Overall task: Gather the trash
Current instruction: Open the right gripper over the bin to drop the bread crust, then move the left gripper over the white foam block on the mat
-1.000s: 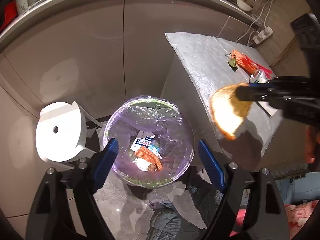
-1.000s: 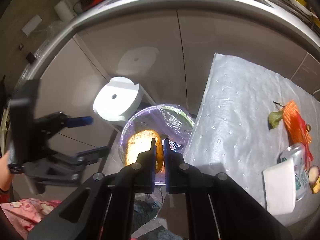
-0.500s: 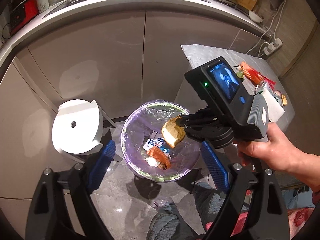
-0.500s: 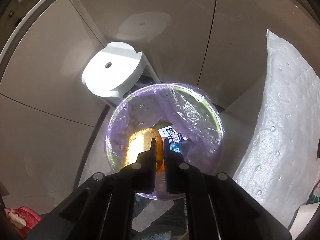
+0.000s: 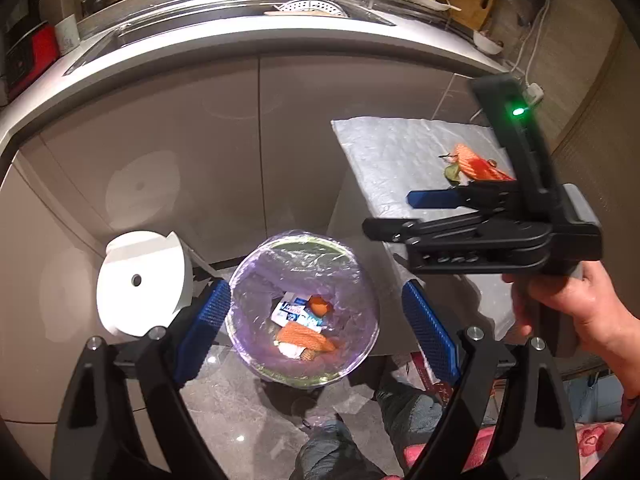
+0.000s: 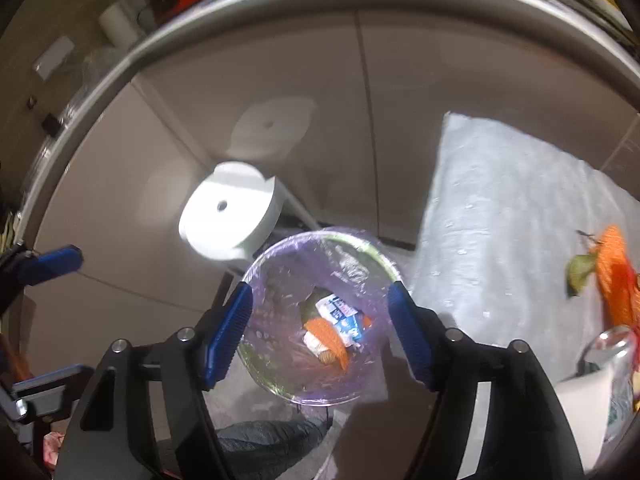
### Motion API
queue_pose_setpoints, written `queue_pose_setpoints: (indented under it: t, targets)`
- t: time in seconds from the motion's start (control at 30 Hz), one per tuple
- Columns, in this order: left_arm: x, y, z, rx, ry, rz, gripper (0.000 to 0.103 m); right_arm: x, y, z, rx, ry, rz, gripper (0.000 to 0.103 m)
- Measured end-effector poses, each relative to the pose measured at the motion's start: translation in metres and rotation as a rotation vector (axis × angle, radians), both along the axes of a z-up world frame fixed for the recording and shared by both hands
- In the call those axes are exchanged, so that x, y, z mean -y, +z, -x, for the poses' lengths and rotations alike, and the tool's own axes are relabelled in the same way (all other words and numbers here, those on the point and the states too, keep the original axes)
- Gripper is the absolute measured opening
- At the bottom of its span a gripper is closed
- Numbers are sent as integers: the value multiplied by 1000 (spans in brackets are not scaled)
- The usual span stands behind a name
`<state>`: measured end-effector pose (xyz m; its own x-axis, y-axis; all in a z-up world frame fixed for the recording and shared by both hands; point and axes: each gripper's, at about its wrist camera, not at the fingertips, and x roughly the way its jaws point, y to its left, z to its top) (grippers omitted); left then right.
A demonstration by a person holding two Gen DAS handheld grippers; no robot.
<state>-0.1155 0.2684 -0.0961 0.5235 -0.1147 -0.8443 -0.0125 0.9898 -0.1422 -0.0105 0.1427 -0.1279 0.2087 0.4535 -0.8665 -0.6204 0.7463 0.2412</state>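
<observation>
A round bin with a purple liner (image 5: 256, 280) (image 6: 276, 276) stands on the floor under both grippers. In it lie a blue-white wrapper (image 5: 290, 312), an orange net (image 5: 304, 336) and an orange-brown peel piece (image 5: 319, 305). My left gripper (image 5: 316, 328) hangs open above the bin with nothing in it; it also shows at the left edge of the right wrist view (image 6: 44, 320). My right gripper (image 6: 318, 334) (image 5: 400, 216) is opening its jaws, with nothing between them. More trash lies on the side table: another orange net (image 5: 476, 166) (image 6: 616, 276) and a leaf (image 6: 580, 272).
The table's bubble-wrap cover (image 5: 400, 152) also carries a can (image 6: 612, 360) and a white paper (image 6: 580, 412). A white round stool (image 5: 140, 280) stands left of the bin against beige cabinet doors (image 5: 200, 140). A person's hand (image 5: 568, 304) holds the right gripper.
The right gripper carried the orange-brown peel over the bin, opened and let it go; it now lies in the bin. That gripper has pulled back to the right. The left gripper rose slightly.
</observation>
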Motion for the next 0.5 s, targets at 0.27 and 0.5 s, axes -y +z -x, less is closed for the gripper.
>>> queue_pose_setpoints:
  t: [0.27, 0.5]
  targets:
    - [80, 12, -43, 51, -210, 45, 87, 156, 86, 8, 176, -270, 5, 86]
    - [180, -4, -76, 94, -406, 87, 87, 280, 78, 23, 165, -476, 77, 87]
